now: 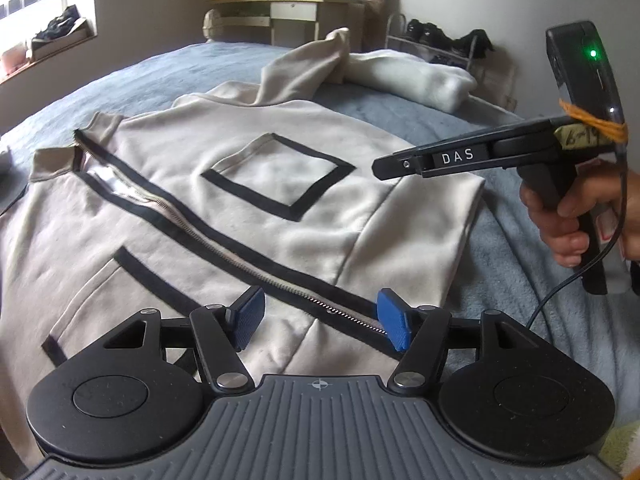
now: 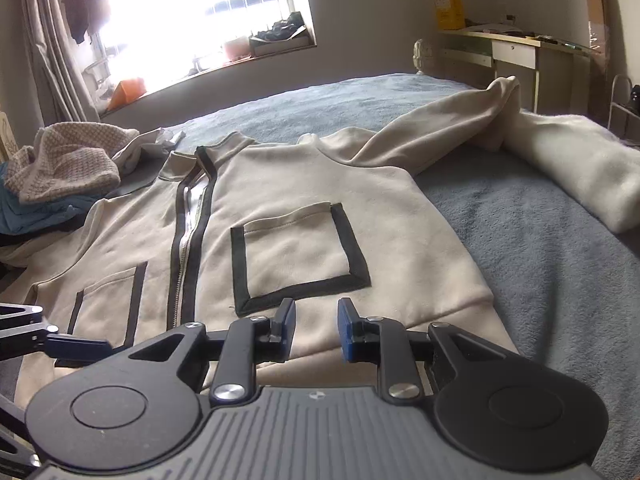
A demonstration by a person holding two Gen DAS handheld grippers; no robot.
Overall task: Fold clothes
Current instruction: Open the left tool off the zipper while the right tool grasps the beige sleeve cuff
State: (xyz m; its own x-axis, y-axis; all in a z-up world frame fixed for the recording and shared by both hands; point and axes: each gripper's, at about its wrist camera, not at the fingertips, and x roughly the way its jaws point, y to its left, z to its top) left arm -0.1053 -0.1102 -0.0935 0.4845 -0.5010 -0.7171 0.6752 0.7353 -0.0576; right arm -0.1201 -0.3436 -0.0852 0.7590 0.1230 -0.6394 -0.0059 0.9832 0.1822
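While your left gripper (image 1: 320, 316) is hovering wide open over the zip near the hem of the cream zip-up fleece jacket with black-trimmed pockets (image 1: 224, 216), only its camera is showing your hand (image 1: 580, 216) gripping the right tool's handle. Your right gripper (image 2: 317, 330) is hanging narrowly open above the hem, holding nothing. Farther off, the jacket's sleeve is draping over a folded white fleece garment (image 2: 576, 172) on the blue-grey bed cover (image 2: 540, 264); a knitted beige heap (image 2: 64, 164) is lying at the left.

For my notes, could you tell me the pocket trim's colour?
Black, on the pocket; clearest in the right wrist view.
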